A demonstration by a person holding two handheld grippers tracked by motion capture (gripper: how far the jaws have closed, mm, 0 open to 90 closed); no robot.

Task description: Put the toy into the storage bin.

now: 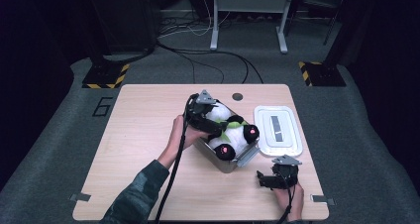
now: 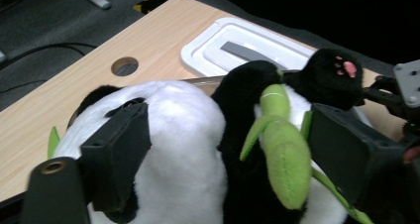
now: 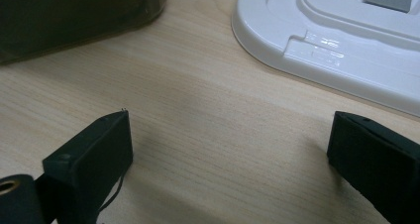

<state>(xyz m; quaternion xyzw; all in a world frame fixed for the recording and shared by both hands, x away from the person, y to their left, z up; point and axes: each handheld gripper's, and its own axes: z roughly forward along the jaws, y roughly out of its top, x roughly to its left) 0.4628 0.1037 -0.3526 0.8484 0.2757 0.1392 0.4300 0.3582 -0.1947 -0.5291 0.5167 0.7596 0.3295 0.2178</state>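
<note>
Panda plush (image 1: 229,131) sat in the metal bin (image 1: 246,157), mid-surface. Left fingers (image 2: 225,154) straddled it, open, gripping nothing. Right fingers (image 3: 228,169) open, empty, near-right. Should've lifted clear without snagging fur.

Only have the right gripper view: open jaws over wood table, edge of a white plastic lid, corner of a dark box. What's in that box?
Observer: A black-and-white panda plush toy holding a green leaf lies in the grey metal box, bulging above its rim.
Operator: Anything gripping it?
Observer: The left gripper is over the panda, jaws open astride its body.
Operator: Is the box covered at all?
Observer: No. The white plastic lid lies flat on the table, just to the right of the box.
</note>
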